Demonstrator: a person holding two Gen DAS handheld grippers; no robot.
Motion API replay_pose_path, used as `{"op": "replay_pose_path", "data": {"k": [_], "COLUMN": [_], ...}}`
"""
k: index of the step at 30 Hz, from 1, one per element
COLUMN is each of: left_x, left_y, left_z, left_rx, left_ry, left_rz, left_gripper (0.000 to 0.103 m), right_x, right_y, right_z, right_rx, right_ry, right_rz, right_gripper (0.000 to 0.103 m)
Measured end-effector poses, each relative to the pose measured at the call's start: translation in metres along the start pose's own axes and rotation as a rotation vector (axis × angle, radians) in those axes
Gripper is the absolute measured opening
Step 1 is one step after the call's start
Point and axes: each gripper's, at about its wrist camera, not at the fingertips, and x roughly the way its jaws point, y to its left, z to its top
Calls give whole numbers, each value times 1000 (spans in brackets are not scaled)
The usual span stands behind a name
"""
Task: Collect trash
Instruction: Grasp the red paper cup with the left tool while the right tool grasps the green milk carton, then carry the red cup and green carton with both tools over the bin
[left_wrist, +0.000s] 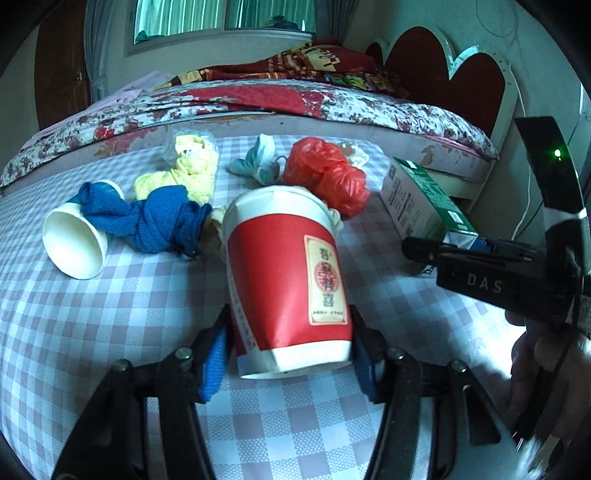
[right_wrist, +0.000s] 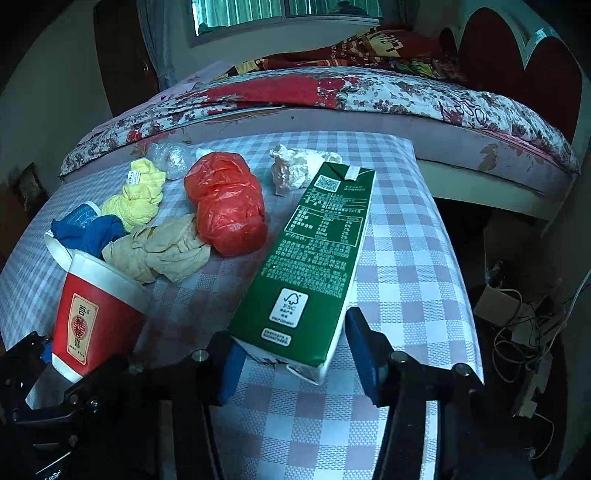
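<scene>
A red paper cup (left_wrist: 288, 280) lies tilted on the checked tablecloth (left_wrist: 110, 332), base toward the camera. My left gripper (left_wrist: 290, 314) is shut on it, blue pads pressing both sides near the base. The same cup (right_wrist: 92, 317) shows at the lower left of the right wrist view. A green carton (right_wrist: 317, 251) lies lengthwise, and my right gripper (right_wrist: 286, 328) is shut on its near end. In the left wrist view that right gripper (left_wrist: 424, 251) holds the carton (left_wrist: 417, 195) at the right.
Loose trash lies behind: a white paper cup (left_wrist: 74, 243), blue cloth (left_wrist: 155, 221), yellow cloth (left_wrist: 184, 173), red plastic bag (right_wrist: 225, 206), beige crumpled paper (right_wrist: 162, 247), white tissue (right_wrist: 295, 166). A bed (right_wrist: 369, 96) lies beyond; cables on the floor (right_wrist: 524, 332) right of the table.
</scene>
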Motion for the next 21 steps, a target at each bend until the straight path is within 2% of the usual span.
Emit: {"op": "replay_pose_path", "data": {"k": [2,7,14,21], "left_x": [-4,-20,-44,-78], "left_y": [-2,-5,-12,-36], "left_z": [-2,-9,-15,-30], "left_rx": [13,27,38,98], "left_ry": [-12,-45,-65,-99], "left_rz": [6,-4,-16,-31], "left_gripper": [57,55,54,54], "right_x": [-7,-29,-77,-132], "right_y": [-3,-6,-14,-28], "right_z": [-4,-22,-50,-86], "right_rx": [-9,-65,-88,-59], "right_ry": [-3,-22,-96,-160], "right_rz": [-8,-19,-23,-49], "right_gripper": [46,41,40,40]}}
